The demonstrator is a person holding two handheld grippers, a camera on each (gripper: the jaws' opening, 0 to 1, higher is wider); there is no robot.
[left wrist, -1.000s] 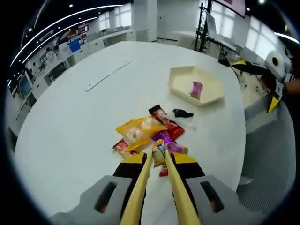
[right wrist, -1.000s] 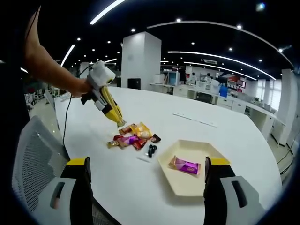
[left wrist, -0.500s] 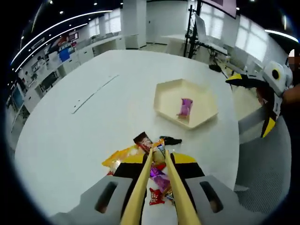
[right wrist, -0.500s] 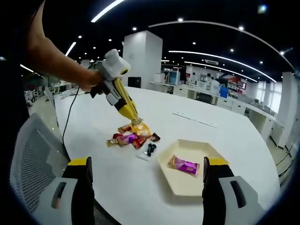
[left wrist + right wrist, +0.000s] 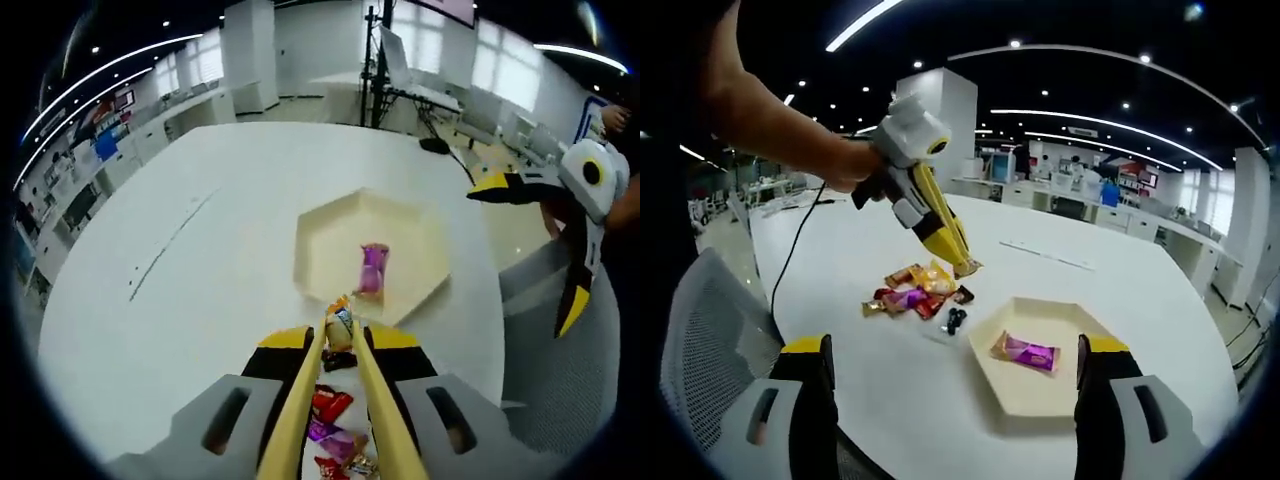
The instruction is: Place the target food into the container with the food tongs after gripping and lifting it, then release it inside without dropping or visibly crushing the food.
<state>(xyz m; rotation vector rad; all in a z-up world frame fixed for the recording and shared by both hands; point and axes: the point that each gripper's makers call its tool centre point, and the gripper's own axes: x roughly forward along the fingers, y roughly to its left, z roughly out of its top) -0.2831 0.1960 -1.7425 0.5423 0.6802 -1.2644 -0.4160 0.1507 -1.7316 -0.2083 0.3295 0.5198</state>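
Big round white table [image 5: 200, 250] in an open-plan office with ceiling light strips [image 5: 1100, 120], desks behind, a mesh chair [image 5: 710, 330] at the table edge. Left gripper [image 5: 338, 325] has its tongs closed on a small wrapped snack [image 5: 340, 322], held in the air near the cream hexagonal tray [image 5: 320, 255], which holds a purple packet [image 5: 373, 268]. The remaining snack pile [image 5: 912, 295] lies beside the tray; right gripper [image 5: 950, 385] jaws spread wide, holding nothing.

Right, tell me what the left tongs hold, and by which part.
A small snack packet, pinched near its lower end between the left gripper tong tips.
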